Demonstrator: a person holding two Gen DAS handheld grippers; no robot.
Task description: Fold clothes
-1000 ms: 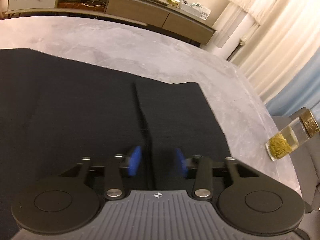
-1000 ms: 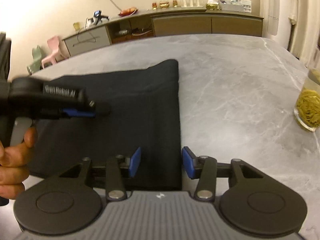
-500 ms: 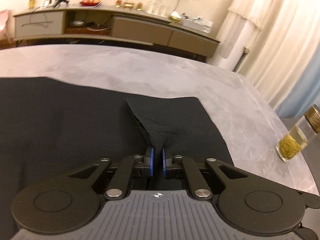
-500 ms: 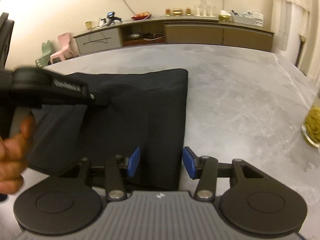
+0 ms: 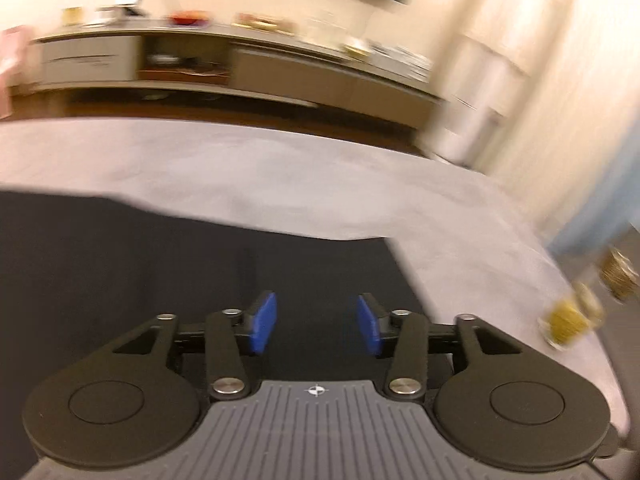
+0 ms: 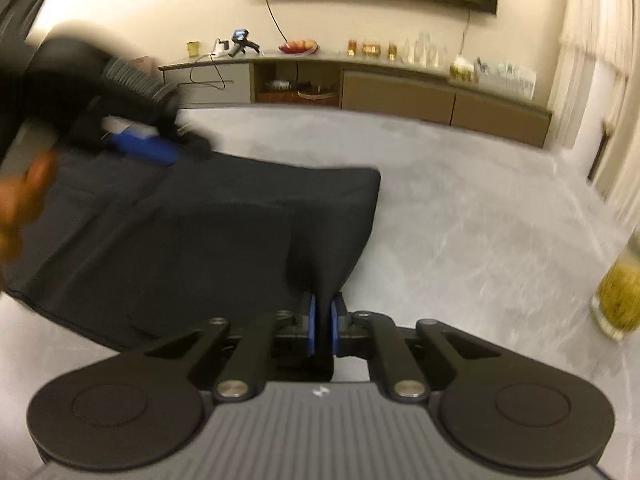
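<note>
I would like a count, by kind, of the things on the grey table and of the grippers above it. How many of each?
Black garment: 1
Glass jar with yellow contents: 1
Grippers: 2, the left gripper and the right gripper
Total: 4

A grey marbled table (image 6: 460, 208) carries a black garment (image 6: 224, 232) spread flat — right of the garment, well apart, stands a glass jar (image 6: 620, 292).
</note>
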